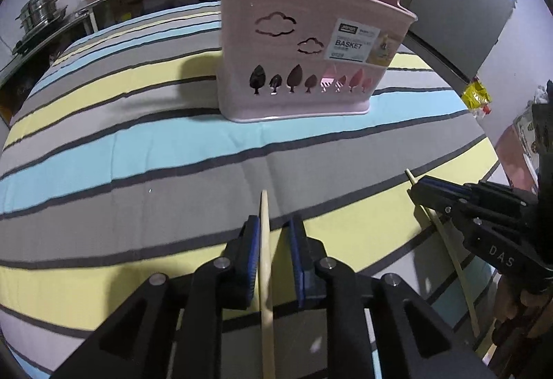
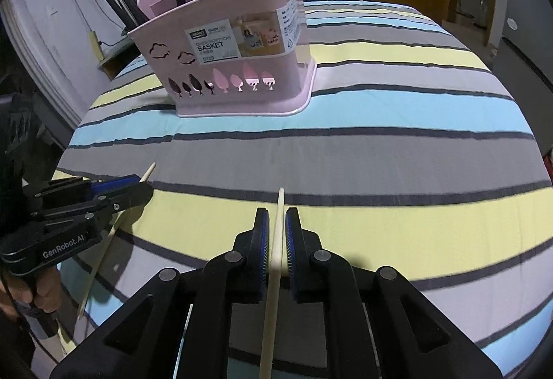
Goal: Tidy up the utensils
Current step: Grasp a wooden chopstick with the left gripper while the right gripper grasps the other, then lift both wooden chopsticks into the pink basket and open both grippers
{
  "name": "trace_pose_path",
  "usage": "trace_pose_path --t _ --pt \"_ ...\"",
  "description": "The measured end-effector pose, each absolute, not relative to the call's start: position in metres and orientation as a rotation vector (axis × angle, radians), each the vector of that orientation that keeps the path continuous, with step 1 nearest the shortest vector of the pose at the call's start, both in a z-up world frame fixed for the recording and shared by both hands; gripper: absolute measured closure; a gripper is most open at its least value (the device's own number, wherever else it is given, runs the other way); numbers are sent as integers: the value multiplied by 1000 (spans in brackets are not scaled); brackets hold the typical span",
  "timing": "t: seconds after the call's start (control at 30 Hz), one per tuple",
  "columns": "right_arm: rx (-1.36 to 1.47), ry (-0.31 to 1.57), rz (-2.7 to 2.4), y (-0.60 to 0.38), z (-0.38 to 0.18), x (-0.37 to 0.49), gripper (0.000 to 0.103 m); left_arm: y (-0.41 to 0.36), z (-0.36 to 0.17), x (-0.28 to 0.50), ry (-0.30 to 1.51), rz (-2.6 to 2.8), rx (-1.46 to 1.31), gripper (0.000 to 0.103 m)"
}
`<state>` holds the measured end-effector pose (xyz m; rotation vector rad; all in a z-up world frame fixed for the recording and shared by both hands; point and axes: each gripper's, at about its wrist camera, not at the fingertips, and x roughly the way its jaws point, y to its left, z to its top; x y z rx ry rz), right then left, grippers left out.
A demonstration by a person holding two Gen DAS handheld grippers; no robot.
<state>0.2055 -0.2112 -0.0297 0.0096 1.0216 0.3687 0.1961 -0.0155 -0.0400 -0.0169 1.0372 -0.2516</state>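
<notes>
A striped cloth (image 1: pixel 138 150) covers the table. Each gripper, left (image 1: pixel 274 233) and right (image 2: pixel 276 227), has a pale chopstick (image 1: pixel 265 240) between narrow jaws; whether they pinch is unclear. Squeeze firmly, then lift both toward the pink basket (image 1: pixel 297 67).
</notes>
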Motion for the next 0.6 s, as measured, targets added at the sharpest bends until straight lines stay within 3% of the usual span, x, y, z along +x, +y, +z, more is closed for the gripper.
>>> trace_pose_path --t 0.13,0.27,0.6 --pt "-12 1029 374 -207 -29 208 96 -21 -39 200 1040 -252 25 86" --pt "-15 1030 389 -204 -27 209 98 -21 -39 202 1044 -243 14 97" --pt "24 906 428 -205 20 202 98 -11 -1 196 969 -256 -32 97"
